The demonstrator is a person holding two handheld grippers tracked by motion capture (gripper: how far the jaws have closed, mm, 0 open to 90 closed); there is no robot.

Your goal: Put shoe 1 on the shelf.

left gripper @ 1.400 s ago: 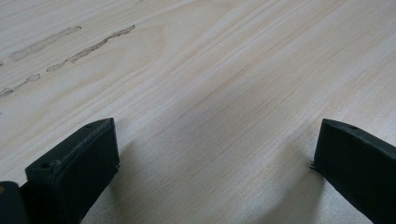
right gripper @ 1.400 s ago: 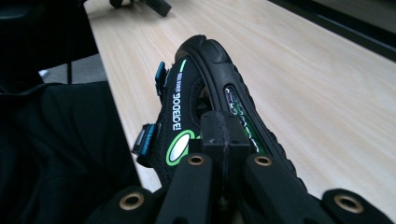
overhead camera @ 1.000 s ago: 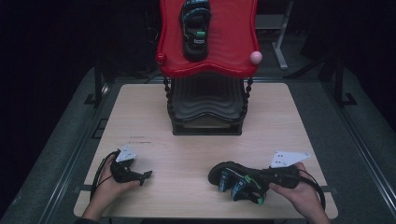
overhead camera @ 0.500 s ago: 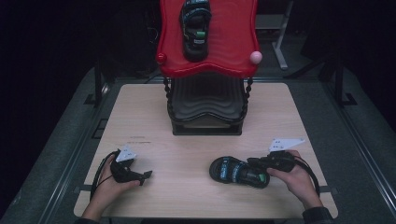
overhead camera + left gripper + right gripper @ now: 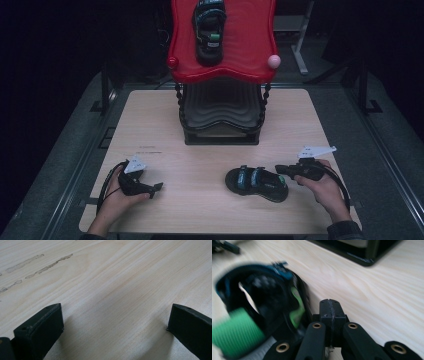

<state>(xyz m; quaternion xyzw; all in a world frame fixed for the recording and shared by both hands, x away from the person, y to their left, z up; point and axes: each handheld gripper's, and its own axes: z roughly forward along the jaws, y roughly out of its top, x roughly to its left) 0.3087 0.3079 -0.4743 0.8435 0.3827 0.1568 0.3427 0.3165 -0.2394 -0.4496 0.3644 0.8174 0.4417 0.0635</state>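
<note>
Sandal (image 5: pixel 256 183) flat on the counter (image 5: pixel 210 150) near the front edge, right of centre, black with blue straps, and my right gripper (image 5: pixel 281 169) sits at its right end, tips just beside the heel. In the right gripper view the jaws are pressed together with nothing between them, and the sandal (image 5: pixel 262 315) blurs past on their left, green strap up close. I can't tell whether the tips touch it.

Left gripper (image 5: pixel 156 188) is well apart, down by the front left corner, jaws spread wide over bare wood in its own view, holding nothing.

Counter is pale wood with some faint scuffs on the left. A black ribbed stand (image 5: pixel 220 112) sits at the back centre, carrying a red tray (image 5: pixel 250 45) up top, with a second sandal (image 5: pixel 209 30) lying on it. Room around is dark.

My left hand (image 5: pixel 117 200) wraps its gripper low on the counter. My right hand (image 5: pixel 320 187) reaches in from the front right corner, gripper pointing left along the counter.
</note>
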